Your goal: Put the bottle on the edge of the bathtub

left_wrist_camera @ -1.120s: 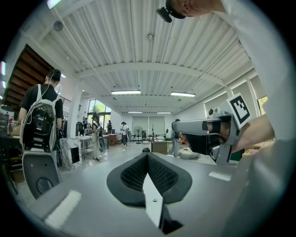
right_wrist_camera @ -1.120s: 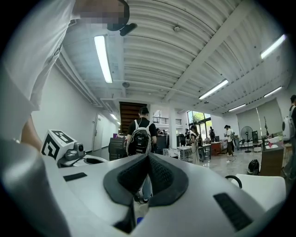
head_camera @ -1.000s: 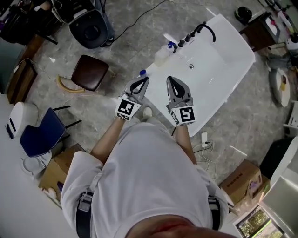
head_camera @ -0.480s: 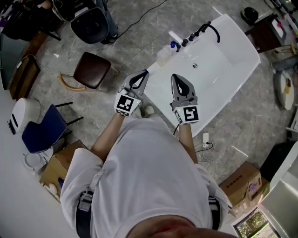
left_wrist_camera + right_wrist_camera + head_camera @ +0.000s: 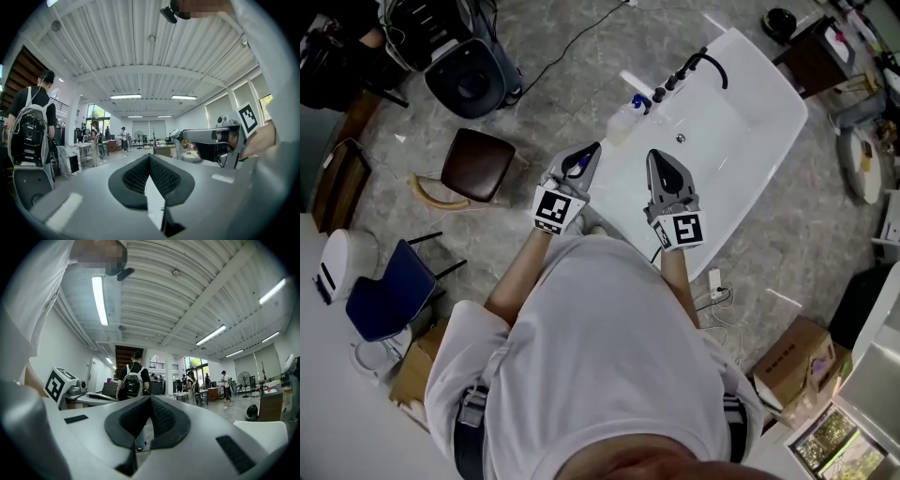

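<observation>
- The person in the white shirt [image 5: 600, 356] stands at the near end of the white bathtub [image 5: 741, 131] with both arms held out in front and a gripper in each hand.
- The left gripper [image 5: 596, 146] points level towards the tub's near left edge. Its fingers are clenched, the ribbed black pads [image 5: 161, 176] meet at the tips, and nothing is between them.
- The right gripper [image 5: 653, 153] points the same way, just beside the left one and over the tub's near end. Its fingers are clenched too, pad against pad [image 5: 161, 420], and they grasp nothing.
- The bottle [image 5: 622, 122], pale with a blue top, is at the tub's far left edge, just beside the black taps [image 5: 675, 77] and the curved black spout [image 5: 719, 62]. It is well ahead of both grippers and neither touches it.
- A small blue spot [image 5: 572, 169] shows in the gap of the left gripper from above; I cannot tell what it is.
- On the grey floor to the left are a brown stool [image 5: 478, 161] and a blue chair [image 5: 386, 286]. A cardboard box [image 5: 792, 361] lies to the right.
- Across the hall another person wearing a backpack [image 5: 132, 383] stands with their back turned, and more people stand by tables farther off.
</observation>
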`<state>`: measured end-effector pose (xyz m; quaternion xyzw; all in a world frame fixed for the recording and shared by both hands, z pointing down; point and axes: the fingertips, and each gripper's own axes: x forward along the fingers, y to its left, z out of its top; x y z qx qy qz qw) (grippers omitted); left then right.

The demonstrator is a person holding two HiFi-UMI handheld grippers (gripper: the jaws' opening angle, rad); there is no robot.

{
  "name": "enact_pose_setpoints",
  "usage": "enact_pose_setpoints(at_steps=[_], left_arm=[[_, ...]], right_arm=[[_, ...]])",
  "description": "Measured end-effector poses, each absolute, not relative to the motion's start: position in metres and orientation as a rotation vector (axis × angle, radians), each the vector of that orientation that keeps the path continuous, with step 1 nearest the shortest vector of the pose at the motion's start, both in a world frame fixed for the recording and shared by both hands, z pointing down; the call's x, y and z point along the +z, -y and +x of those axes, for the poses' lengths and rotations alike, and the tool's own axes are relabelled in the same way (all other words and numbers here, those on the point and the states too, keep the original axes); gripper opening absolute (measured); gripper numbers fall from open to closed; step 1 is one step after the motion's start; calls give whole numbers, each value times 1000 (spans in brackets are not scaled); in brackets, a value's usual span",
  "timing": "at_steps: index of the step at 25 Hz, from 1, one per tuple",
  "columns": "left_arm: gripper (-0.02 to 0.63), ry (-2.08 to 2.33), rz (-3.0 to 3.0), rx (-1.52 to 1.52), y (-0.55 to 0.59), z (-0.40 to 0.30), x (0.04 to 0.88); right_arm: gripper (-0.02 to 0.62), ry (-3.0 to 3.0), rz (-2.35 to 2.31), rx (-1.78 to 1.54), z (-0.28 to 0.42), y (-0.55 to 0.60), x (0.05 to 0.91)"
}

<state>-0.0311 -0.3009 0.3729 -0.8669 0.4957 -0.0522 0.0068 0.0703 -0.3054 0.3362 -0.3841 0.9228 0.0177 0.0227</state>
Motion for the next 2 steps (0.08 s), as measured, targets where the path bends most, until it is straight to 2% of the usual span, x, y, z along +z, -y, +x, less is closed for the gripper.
enact_pose_setpoints(at_steps=[2], left_arm=[[0, -1550, -2728, -180, 304, -36, 374]], right_arm=[[0, -2844, -1198, 38, 68, 309, 336]])
